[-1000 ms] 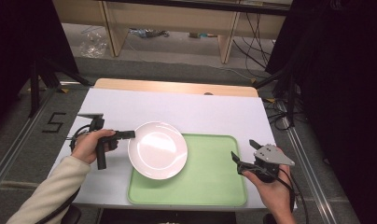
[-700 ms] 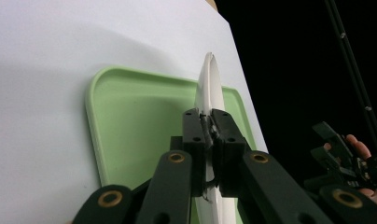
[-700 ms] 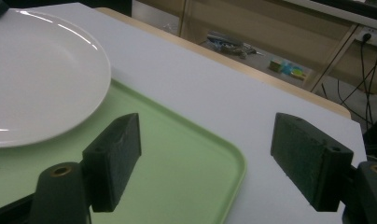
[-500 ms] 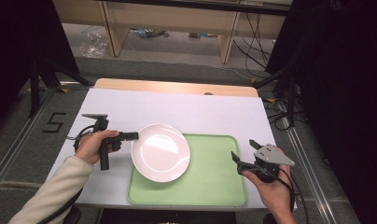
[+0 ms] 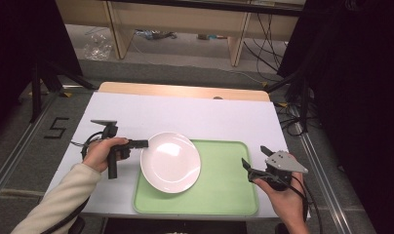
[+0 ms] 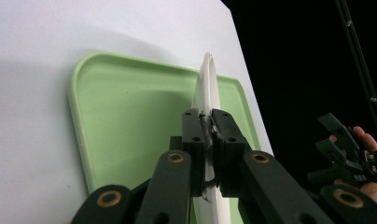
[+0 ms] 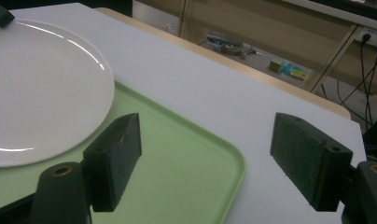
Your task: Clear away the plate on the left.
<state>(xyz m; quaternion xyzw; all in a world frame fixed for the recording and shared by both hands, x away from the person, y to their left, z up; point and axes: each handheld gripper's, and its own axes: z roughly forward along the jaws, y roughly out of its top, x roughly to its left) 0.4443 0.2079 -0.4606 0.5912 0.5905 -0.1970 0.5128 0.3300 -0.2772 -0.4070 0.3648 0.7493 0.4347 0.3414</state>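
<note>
Plate (image 5: 170, 162) shifted rightward, now mostly over green tray (image 5: 224, 195); left gripper (image 5: 142, 143) clamps plate's left rim for carrying; right gripper (image 5: 252, 165) waits wide apart beside tray's right edge.

We see a plain glossy white plate (image 5: 170, 162) pinched in our black left gripper (image 5: 142, 143), pale green tray (image 5: 224, 190) beneath it, white table (image 5: 195, 117) beyond, our black right gripper (image 5: 253, 163) grey-plated, cream sleeve (image 5: 63, 192) behind the left gripper.

Your white table (image 5: 195, 114) with its wooden far edge stands on grey floor (image 5: 34, 146) marked with a black 5 (image 5: 57, 127), wooden shelving (image 5: 180, 19) behind, black curtains (image 5: 351, 73) and loose cables (image 5: 283, 105) alongside.
</note>
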